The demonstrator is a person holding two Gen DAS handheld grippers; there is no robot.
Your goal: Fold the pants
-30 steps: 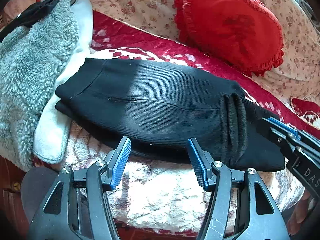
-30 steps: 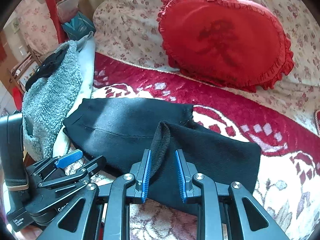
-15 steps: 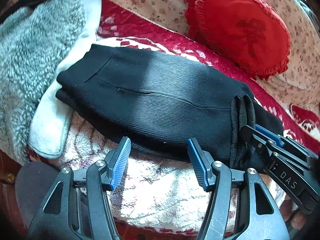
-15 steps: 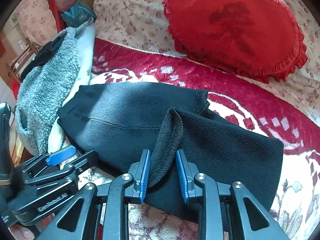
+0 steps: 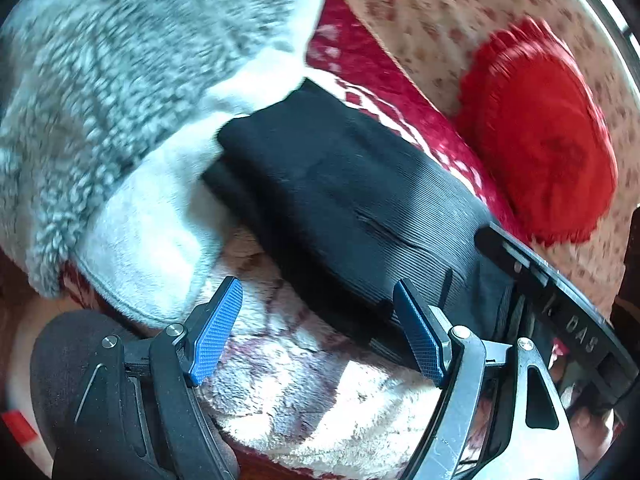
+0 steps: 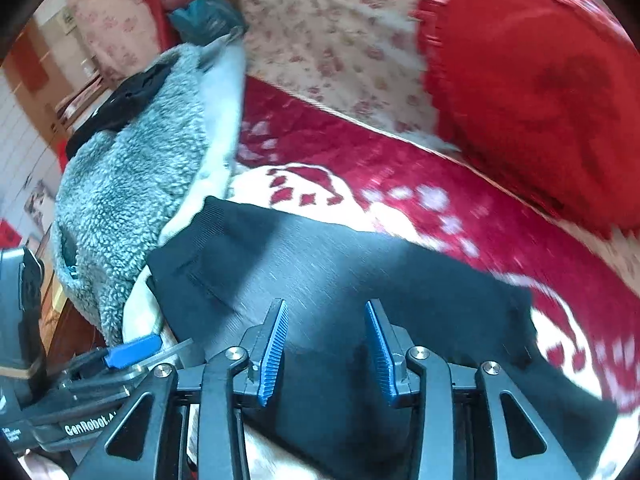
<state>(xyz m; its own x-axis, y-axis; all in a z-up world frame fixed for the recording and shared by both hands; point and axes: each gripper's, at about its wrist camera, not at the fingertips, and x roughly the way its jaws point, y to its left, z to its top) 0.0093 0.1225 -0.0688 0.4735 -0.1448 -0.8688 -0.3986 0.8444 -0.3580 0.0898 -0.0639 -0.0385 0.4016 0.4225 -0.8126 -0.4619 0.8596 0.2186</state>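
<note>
The black ribbed pants (image 5: 360,200) lie folded on the red and white blanket (image 5: 304,392); they also show in the right wrist view (image 6: 360,272). My left gripper (image 5: 316,328) is open and empty, just in front of the pants' near edge. My right gripper (image 6: 326,344) is open over the pants, its blue pads (image 6: 274,344) apart with flat black cloth between them. The right gripper's body shows at the right of the left wrist view (image 5: 560,308). The left gripper shows at the lower left of the right wrist view (image 6: 120,356).
A grey fleece garment with a white lining (image 5: 120,100) lies touching the pants' left end; it also shows in the right wrist view (image 6: 132,208). A red heart cushion (image 6: 540,92) leans on the floral sofa back (image 6: 328,40).
My right gripper has opened and let go of the raised fold of pants, which now lies flat. Both grippers have moved left along the pants. The left gripper stays open.
</note>
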